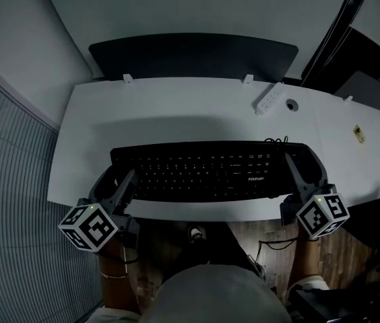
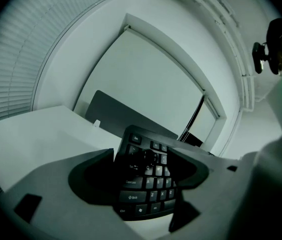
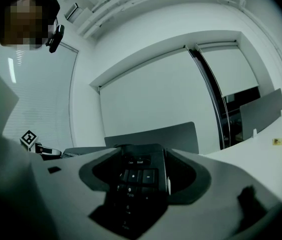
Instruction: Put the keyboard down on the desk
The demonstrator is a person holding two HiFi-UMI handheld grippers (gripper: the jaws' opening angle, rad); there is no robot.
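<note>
A black keyboard (image 1: pixel 203 170) stretches across the near part of the white desk (image 1: pixel 176 103) and throws a broad shadow on the desk behind it. My left gripper (image 1: pixel 124 178) is shut on its left end, and in the left gripper view (image 2: pixel 143 158) the Shift and Ctrl keys of the keyboard (image 2: pixel 148 184) sit between the jaws. My right gripper (image 1: pixel 299 165) is shut on its right end. The number pad of the keyboard (image 3: pixel 137 178) fills the gap in the right gripper view (image 3: pixel 145 159). Whether the keyboard touches the desk is not clear.
A white power strip (image 1: pixel 269 98) and a round cable hole (image 1: pixel 291 104) lie at the back right of the desk. A dark divider panel (image 1: pixel 190 56) stands along the far edge. A cable (image 1: pixel 277 244) hangs below the front edge. Window blinds (image 1: pixel 8 180) run along the left.
</note>
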